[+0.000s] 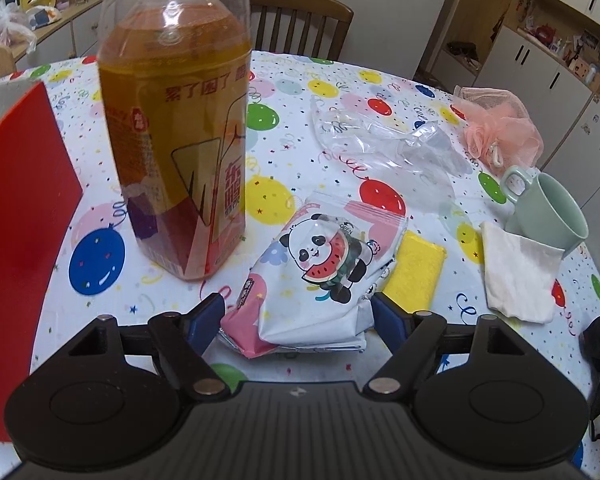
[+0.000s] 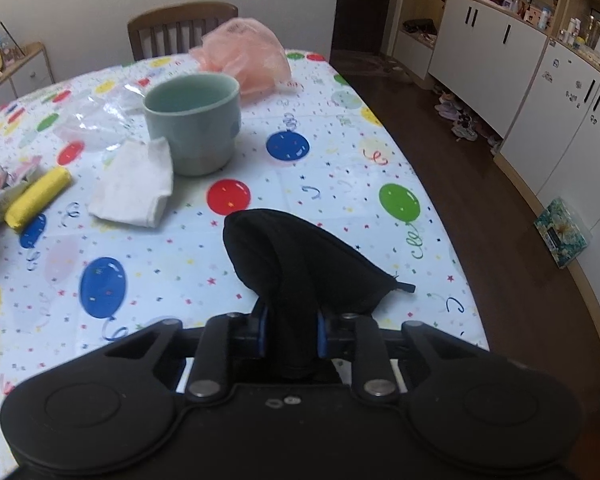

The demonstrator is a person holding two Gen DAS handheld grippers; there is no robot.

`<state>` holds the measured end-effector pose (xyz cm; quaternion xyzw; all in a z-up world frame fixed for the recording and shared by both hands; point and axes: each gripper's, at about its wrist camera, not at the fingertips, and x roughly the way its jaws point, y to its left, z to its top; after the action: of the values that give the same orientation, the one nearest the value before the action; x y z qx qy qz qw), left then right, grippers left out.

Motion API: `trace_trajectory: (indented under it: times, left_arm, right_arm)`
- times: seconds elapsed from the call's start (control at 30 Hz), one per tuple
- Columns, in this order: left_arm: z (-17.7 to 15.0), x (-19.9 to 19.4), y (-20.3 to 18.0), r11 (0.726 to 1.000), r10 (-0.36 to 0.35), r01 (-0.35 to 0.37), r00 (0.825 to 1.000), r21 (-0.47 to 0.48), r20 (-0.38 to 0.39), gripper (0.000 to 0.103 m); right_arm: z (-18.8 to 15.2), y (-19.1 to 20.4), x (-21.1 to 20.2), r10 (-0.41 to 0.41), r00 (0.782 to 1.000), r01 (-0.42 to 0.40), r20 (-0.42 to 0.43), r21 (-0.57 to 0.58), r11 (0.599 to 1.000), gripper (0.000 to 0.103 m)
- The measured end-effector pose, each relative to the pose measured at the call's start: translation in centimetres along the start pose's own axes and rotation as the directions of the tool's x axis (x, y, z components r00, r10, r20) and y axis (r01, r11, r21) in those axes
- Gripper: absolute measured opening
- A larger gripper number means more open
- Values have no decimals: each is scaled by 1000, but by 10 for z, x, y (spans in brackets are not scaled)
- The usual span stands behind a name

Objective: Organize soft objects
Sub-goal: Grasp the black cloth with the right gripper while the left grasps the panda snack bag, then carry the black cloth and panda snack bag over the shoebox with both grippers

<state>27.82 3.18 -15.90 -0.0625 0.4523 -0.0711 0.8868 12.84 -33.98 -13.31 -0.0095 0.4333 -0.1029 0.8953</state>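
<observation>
Black fabric pouch (image 2: 300, 264) sits pinched in the right gripper (image 2: 291, 330), jaws clamped on its near end, which hides between the blue pads; the rest drapes forward over the balloon-print counter (image 2: 332, 168) near its edge. Over on the left, the left gripper (image 1: 298, 316) straddles the soft panda-print tissue pack (image 1: 320, 272), jaws spread either side, and whether the pads actually press it is hard to tell. Behind that pack, a yellow folded cloth (image 1: 416, 268) is half covered. A white folded cloth (image 1: 516, 272) lies just beside a pale green mug (image 1: 548, 208). Farther back: crumpled clear plastic (image 1: 384, 140) and a pink mesh bath puff (image 1: 500, 128). A tall amber drink bottle (image 1: 176, 128) looms close, top cut off.
</observation>
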Motion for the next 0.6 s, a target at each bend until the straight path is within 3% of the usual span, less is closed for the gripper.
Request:
trace_trajectory:
  times: [0.6]
  left_arm:
    - [-18,-47,20,991,-62,62,998,-120,1,77]
  right_arm:
    - [19,58,-65,191,979,-186,73,-71,980,21]
